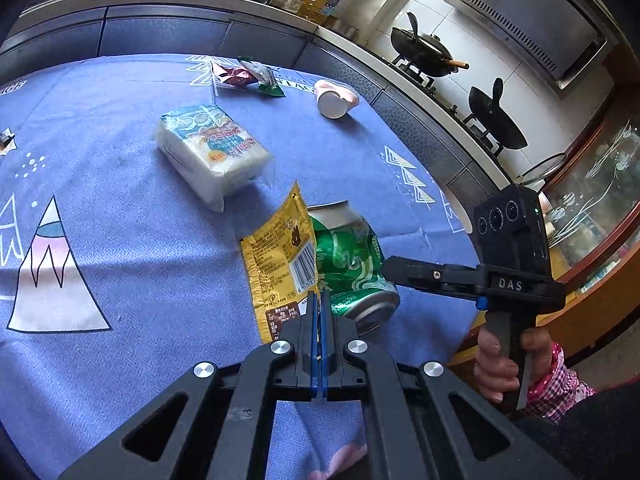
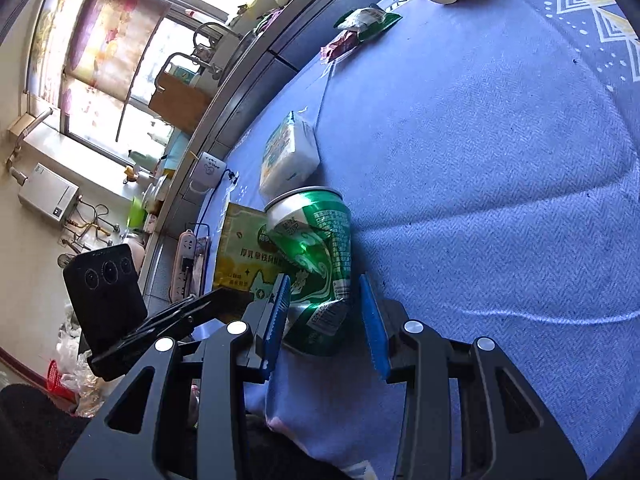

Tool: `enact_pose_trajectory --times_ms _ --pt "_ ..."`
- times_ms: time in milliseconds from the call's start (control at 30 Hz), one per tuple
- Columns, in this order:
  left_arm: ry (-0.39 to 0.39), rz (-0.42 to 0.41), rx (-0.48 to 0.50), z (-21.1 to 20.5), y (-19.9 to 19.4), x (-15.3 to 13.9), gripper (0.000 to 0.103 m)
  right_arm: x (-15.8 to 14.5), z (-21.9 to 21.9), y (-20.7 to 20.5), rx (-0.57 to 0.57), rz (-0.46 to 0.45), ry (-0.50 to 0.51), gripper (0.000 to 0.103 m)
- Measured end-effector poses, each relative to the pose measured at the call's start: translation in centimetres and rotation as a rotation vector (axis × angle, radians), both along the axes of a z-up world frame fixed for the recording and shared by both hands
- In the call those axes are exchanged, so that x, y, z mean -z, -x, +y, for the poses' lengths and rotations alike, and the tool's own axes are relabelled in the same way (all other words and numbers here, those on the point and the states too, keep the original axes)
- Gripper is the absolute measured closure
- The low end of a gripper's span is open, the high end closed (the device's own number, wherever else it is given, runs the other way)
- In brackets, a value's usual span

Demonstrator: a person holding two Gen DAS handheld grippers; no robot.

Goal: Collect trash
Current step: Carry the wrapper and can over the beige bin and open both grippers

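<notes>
One dented can [image 2: 316,264] between right jaws

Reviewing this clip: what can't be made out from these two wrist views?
- Left wrist view: the right gripper's fingertips are hidden behind the green can.
- Left wrist view: the yellow wrapper, pinched in the left gripper, covers part of the can.
- Right wrist view: whether the right gripper pads touch the can; a gap shows on one side.
- Both views: no trash bin is visible.
</notes>
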State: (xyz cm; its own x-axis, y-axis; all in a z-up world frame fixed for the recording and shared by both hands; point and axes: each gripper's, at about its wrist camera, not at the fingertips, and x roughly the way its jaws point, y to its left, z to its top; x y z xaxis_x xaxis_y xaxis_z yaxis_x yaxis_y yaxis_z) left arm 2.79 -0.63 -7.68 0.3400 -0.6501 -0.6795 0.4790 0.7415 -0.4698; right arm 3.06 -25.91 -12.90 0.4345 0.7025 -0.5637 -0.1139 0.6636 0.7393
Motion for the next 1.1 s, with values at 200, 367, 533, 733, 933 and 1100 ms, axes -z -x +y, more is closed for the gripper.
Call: enact_pose_trajectory --times_ms 200,367,533,733,933,1100 --pt "-0.005 -0.014 -0.034 1.0 0.0 -0.3 0.101 0.9 1.0 -1.2 -0.012 0.027 -0.03 0.089" --pt "0.008 -0.041 -0.06 2.0 -0.2 -1.4 0.102 -0.9 -0.2 -0.2 0.055 -0.031 -0.031 0.093" --pt "0.02 -0.069 -0.063 2.0 -0.4 -2.5 0.102 -3.1 -2.2 1.2 0.144 -0.101 0.007 0.094" --pt "0.028 -0.097 -0.05 0.9 -0.7 -3.5 0.102 -3.7 -3.3 2.2 0.185 -0.128 0.037 0.094" --pt "-0.022 -0.161 -0.035 -0.8 -0.7 -4.5 0.101 -4.3 -4.0 2.8 0.206 -0.156 0.052 0.094" --pt "-0.043 -0.189 -0.035 -1.6 -1.3 -5.1 0.102 -5.3 -5.3 3.5 0.25 -0.196 0.073 0.094"
